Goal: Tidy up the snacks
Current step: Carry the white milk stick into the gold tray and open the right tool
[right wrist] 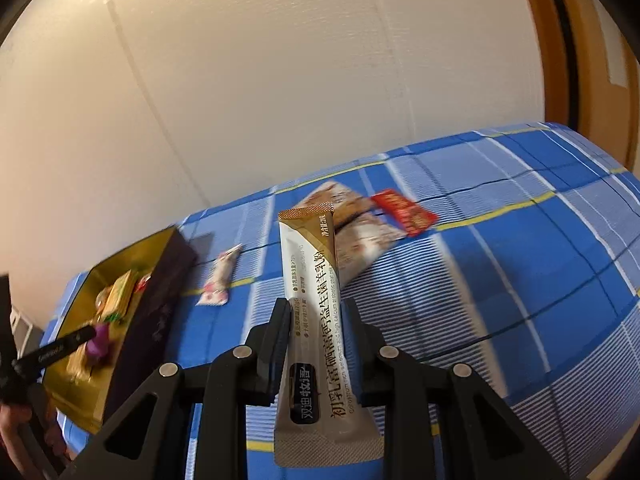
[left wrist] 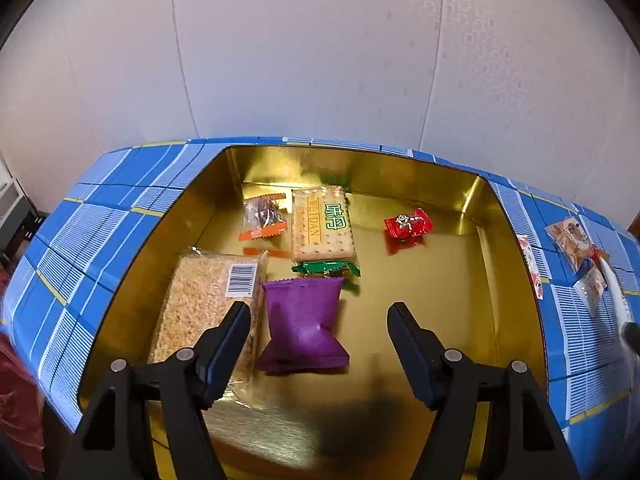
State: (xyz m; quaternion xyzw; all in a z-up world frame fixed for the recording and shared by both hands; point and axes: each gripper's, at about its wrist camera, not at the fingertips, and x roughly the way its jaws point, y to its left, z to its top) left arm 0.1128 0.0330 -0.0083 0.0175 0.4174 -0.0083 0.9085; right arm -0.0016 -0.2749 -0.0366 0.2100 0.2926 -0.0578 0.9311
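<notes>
Right tongs [right wrist: 316,316] pinching milk-powder stick [right wrist: 316,304]; left tongs [left wrist: 320,316] spread — purple packet [left wrist: 302,326] between.

Tablecloth [left wrist: 100,240], blue with white striped panels and thin yellow lines, covering the whole table surface to its edges. Wall [left wrist: 304,52], pale, panelled with faint vertical seams, rising behind the table's far edge. Door frame [right wrist: 560,52], orange-brown wood, standing past the table's far right corner.
</notes>
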